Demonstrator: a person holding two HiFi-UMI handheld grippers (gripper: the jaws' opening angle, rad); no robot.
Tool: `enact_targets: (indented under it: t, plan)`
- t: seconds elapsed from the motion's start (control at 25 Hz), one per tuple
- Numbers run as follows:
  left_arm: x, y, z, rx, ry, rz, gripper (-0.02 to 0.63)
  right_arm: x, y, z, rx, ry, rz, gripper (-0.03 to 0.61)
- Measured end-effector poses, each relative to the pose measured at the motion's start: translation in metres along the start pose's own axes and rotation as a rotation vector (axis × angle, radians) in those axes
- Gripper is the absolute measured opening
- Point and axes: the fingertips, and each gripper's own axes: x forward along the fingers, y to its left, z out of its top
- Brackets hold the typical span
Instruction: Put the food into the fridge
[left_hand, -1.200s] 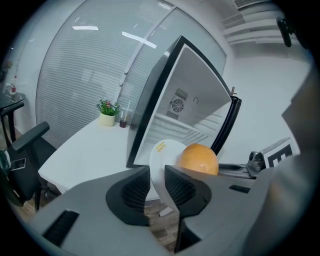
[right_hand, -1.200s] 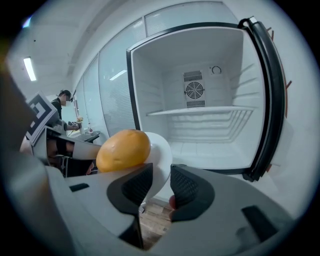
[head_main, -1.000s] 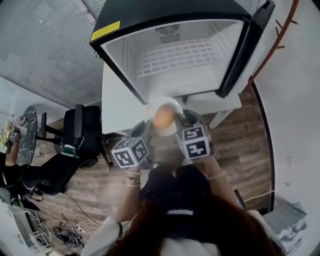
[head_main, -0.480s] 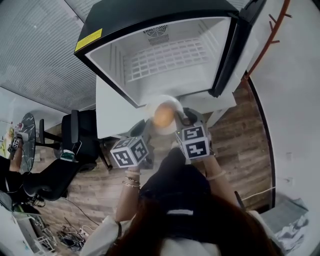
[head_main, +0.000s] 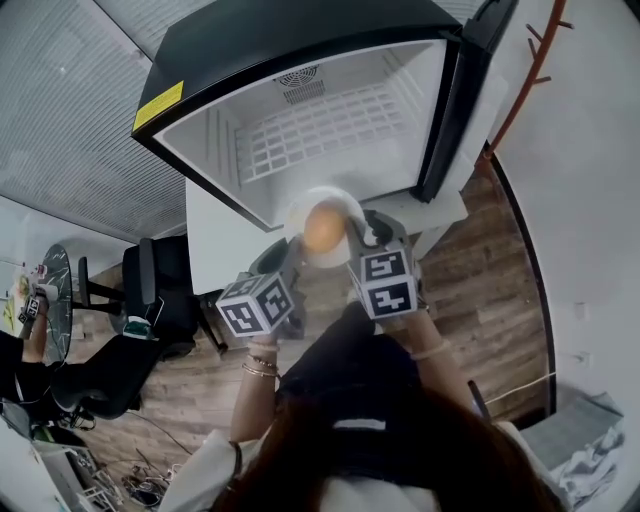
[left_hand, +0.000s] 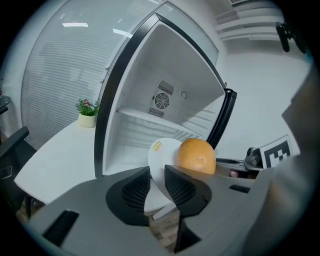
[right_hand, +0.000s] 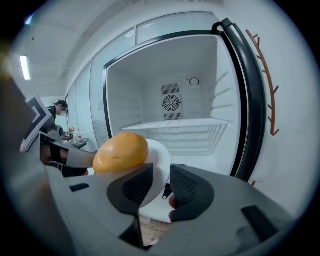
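An orange round food (head_main: 322, 228) lies on a small white plate (head_main: 343, 207) held up in front of the open fridge (head_main: 330, 130). My left gripper (head_main: 291, 256) is shut on the plate's left rim, my right gripper (head_main: 357, 240) on its right rim. In the left gripper view the plate (left_hand: 161, 151) stands between the jaws of the left gripper (left_hand: 157, 176), with the food (left_hand: 196, 156) behind them. In the right gripper view the right gripper (right_hand: 161, 183) pinches the plate (right_hand: 160, 156), and the food (right_hand: 121, 152) sits to the left. The fridge's wire shelf (right_hand: 180, 125) is bare.
The fridge stands on a white table (head_main: 225, 245), its black door (head_main: 465, 90) swung to the right. A black office chair (head_main: 150, 275) is at the left on the wooden floor (head_main: 470, 290). A small potted plant (left_hand: 87, 112) sits on the table. A reddish coat rack (head_main: 540, 50) stands by the right wall.
Both grippers have carried the plate and the food closer to the fridge opening; the fridge now fills more of the head view.
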Motion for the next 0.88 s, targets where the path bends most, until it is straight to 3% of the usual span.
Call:
enact_targets:
  t: [0.88]
  plan:
    - [0.014, -0.011, 0.053, -0.023, -0.105, -0.033, 0.081, 0.013, -0.019, 0.049, -0.028, -0.058, -0.022, 0.102]
